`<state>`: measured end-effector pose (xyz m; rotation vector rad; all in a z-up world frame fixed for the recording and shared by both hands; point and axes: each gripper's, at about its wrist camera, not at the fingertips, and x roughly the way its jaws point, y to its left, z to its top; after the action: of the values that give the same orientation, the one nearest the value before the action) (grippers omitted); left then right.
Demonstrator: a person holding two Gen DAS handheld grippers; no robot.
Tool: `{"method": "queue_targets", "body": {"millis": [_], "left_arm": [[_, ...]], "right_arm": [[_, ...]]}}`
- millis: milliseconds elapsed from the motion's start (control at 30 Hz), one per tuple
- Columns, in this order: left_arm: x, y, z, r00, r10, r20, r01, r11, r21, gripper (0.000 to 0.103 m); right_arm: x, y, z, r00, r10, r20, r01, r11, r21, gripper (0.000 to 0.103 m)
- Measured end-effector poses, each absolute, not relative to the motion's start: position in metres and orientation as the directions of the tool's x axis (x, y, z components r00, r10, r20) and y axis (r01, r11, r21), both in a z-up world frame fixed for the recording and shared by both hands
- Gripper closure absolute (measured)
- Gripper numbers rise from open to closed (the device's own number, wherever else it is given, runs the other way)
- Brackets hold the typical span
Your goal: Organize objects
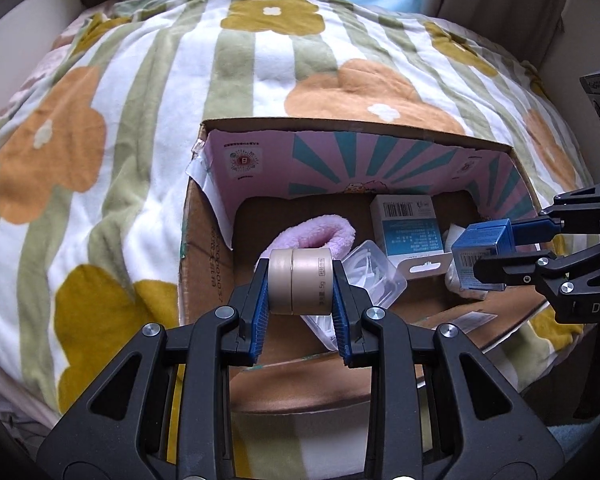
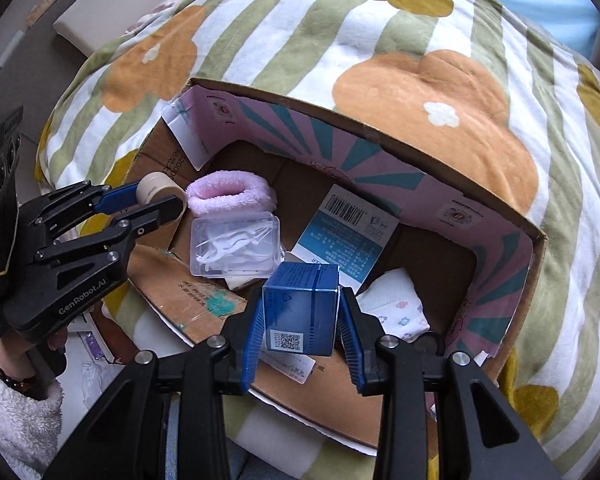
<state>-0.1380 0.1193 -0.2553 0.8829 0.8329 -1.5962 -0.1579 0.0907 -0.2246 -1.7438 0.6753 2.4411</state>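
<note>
My left gripper [image 1: 300,280] is shut on a small beige round jar [image 1: 300,286] and holds it above the near left part of an open cardboard box [image 1: 340,130]. The jar [image 2: 158,186] and left gripper [image 2: 160,200] also show in the right wrist view. My right gripper [image 2: 302,312] is shut on a blue cube-shaped box [image 2: 302,308], held over the box's near right part. It shows in the left wrist view [image 1: 482,250] with the right gripper [image 1: 488,254] around it.
Inside the cardboard box [image 2: 380,132] lie a pink fluffy sock [image 2: 230,194], a clear plastic case of white floss picks [image 2: 236,246], a white-and-blue carton [image 2: 350,232] and a white patterned cloth [image 2: 400,304]. The box rests on a flowered striped blanket [image 1: 120,120].
</note>
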Motion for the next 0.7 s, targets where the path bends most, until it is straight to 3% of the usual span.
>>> {"method": "queue_targets", "body": {"millis": [267,333,367,400,433,467,500,700], "left_arm": [[-0.136,0.117,-0.247,-0.155,-0.458,-0.875,0.986,-0.133,-0.105,0.077],[-0.133,0.115,-0.246,-0.17,-0.458,-0.873,0.985,-0.108,-0.135,0.073],[-0.132,0.114,-0.246,-0.175,-0.455,-0.873,0.984,-0.102,-0.144,0.056],[-0.131,0.113,-0.247,-0.174,-0.452,-0.875,0.984,-0.097,-0.146,0.01],[-0.131,0.112,-0.246,-0.16,-0.457,-0.875,0.987,-0.079,-0.139,0.003],[-0.131,0.113,-0.244,-0.162,-0.474,-0.866,0.987,-0.08,-0.141,0.0],[-0.131,0.113,-0.243,-0.168,-0.482,-0.86,0.986,-0.081,-0.147,0.0],[-0.131,0.109,-0.242,-0.155,-0.474,-0.867,0.988,-0.07,-0.138,0.0]], "right_arm": [[-0.163,0.091,-0.222,-0.355,-0.196,-0.914,-0.314,-0.896,0.314,0.07],[-0.165,0.09,-0.222,-0.356,-0.186,-0.916,-0.312,-0.9,0.304,0.064],[-0.165,0.09,-0.221,-0.365,-0.184,-0.913,-0.309,-0.901,0.305,0.054],[-0.164,0.091,-0.22,-0.381,-0.177,-0.908,-0.311,-0.9,0.306,0.041],[-0.162,0.092,-0.22,-0.394,-0.17,-0.903,-0.316,-0.898,0.307,0.032],[-0.162,0.093,-0.22,-0.396,-0.17,-0.902,-0.319,-0.896,0.309,0.011],[-0.162,0.095,-0.222,-0.386,-0.172,-0.906,-0.327,-0.893,0.309,0.0],[-0.155,0.107,-0.231,-0.351,-0.144,-0.925,-0.422,-0.858,0.293,0.0]]}}
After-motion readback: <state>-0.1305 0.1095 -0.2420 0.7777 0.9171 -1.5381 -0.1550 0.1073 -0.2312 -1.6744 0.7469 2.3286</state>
